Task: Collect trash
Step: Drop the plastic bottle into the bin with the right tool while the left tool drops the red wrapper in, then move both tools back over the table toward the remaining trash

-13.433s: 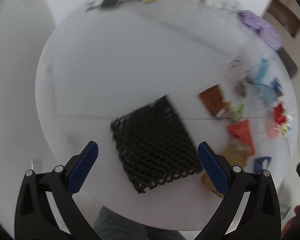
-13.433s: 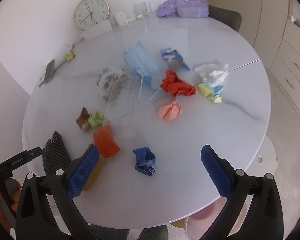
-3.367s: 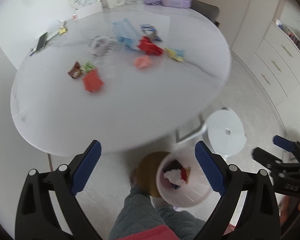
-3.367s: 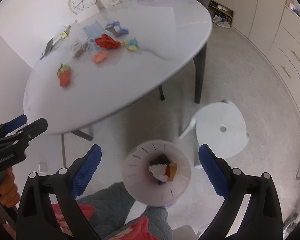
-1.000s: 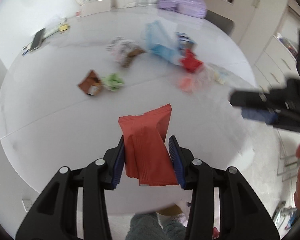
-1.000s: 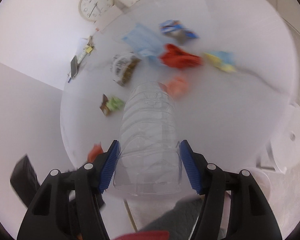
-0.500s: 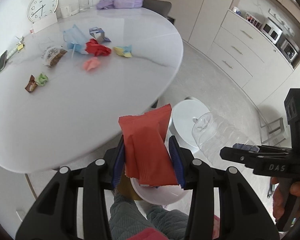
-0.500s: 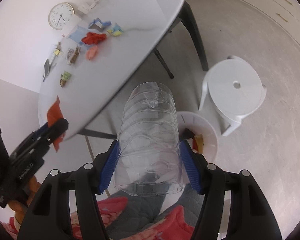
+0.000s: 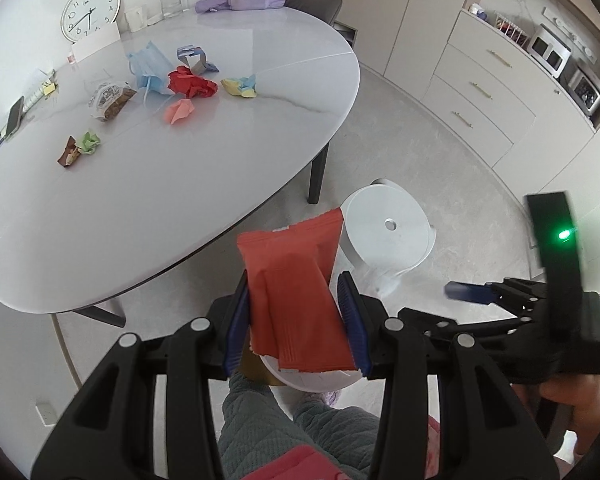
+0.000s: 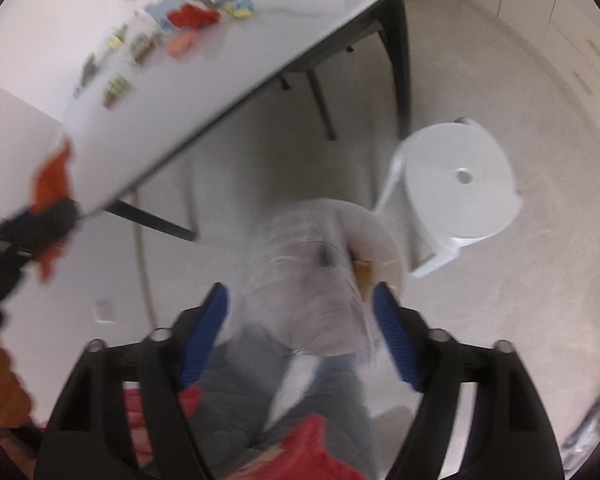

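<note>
Fingers of the left gripper (image 9: 296,320) are clamped on a flat orange-red foil snack wrapper (image 9: 296,292), which stands up between the blue pads above the round white trash bin (image 9: 320,380) on the floor. The right gripper (image 10: 300,332) has its jaws parted a little wider than the clear ribbed plastic bottle (image 10: 304,280) between them — the blur hides whether the pads touch it — and the bottle sits over the bin's mouth, toward 12 o'clock from the fingertips.

On the round white marble-look table (image 9: 180,184), at 10 to 11 o'clock in the left wrist view, eight loose pieces lie: one blue face mask (image 9: 150,66), one crumpled red paper (image 9: 192,82), one pink paper wad (image 9: 179,111), one yellow-and-blue wad (image 9: 242,86), one printed snack bag (image 9: 110,100), one green wad (image 9: 90,143), one brown wrapper (image 9: 69,153), and one small blue-and-silver carton (image 9: 194,58). One white plastic stool (image 9: 388,226) stands just beside the bin at 1 o'clock.
</note>
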